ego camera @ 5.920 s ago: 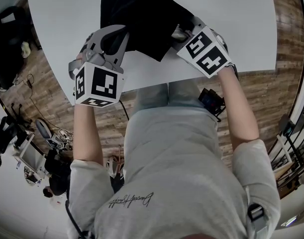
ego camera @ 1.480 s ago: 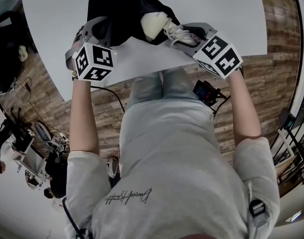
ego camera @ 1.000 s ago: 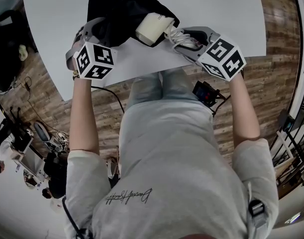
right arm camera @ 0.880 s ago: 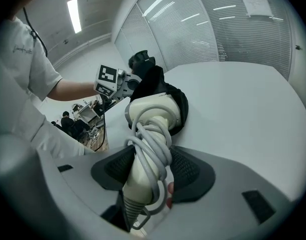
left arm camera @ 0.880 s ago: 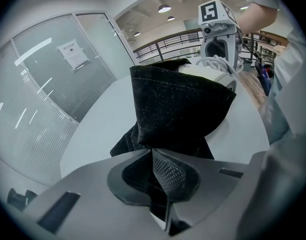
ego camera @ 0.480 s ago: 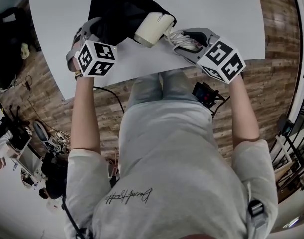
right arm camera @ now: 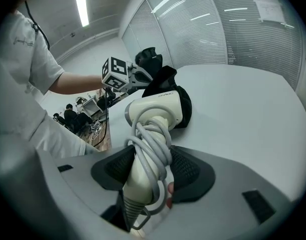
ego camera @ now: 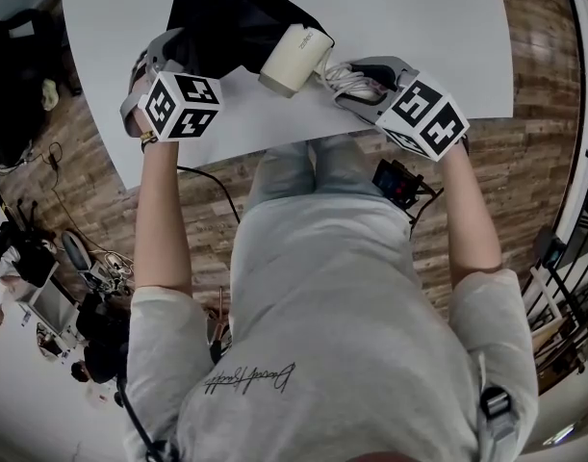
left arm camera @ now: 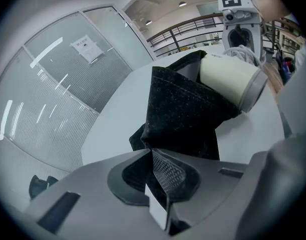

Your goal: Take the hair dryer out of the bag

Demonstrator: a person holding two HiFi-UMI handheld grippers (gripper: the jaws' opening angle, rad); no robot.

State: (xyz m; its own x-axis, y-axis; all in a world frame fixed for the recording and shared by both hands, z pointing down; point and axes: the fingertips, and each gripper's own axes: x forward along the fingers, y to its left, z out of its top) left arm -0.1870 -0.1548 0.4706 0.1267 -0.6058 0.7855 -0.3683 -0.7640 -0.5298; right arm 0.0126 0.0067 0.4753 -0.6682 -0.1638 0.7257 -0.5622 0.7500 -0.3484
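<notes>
Clamping the hair dryer (right arm camera: 158, 109) by its handle with the right gripper (right arm camera: 150, 166) — pads pressed wide over the wound cord (right arm camera: 151, 144). Pinching a fold of the black bag (left arm camera: 183, 109) in the left gripper (left arm camera: 154, 156), shut tight on the cloth. Looks mostly out: cream barrel showing over the white table (ego camera: 419, 27), only its far end tucked in the bag's mouth. Probably rigid, smooth and top-heavy — best held at the handle, though loose cord coils could slip. Limp bag, so worth anchoring.
</notes>
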